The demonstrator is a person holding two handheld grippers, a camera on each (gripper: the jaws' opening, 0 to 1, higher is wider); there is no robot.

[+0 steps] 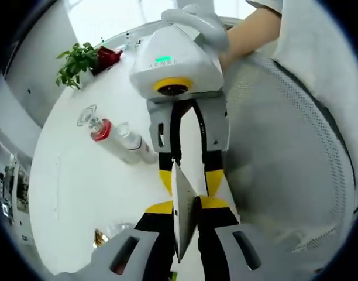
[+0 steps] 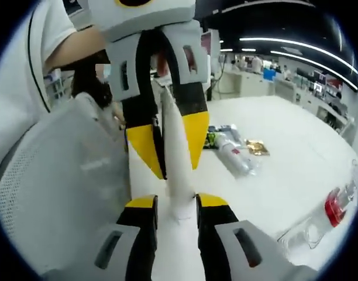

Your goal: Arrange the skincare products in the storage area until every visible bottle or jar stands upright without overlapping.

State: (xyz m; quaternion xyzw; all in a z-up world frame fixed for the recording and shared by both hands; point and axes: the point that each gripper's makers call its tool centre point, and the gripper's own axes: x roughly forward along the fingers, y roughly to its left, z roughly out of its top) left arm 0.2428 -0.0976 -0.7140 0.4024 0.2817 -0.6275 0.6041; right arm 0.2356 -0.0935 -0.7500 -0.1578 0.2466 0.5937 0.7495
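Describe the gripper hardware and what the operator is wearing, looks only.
Both units match: the left tongs and the right tongs have pale grey bodies with slotted windows, black arms and yellow tips. The right one, seen in the left gripper view, carries a white housing with a green marking and a yellow-ringed lens. The person's white short sleeve has a thin dark line.

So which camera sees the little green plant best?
The left gripper view: the green plant stands at the white table's far edge beside something red, leaves plain and unblocked. In the right gripper view I can't pick it out.
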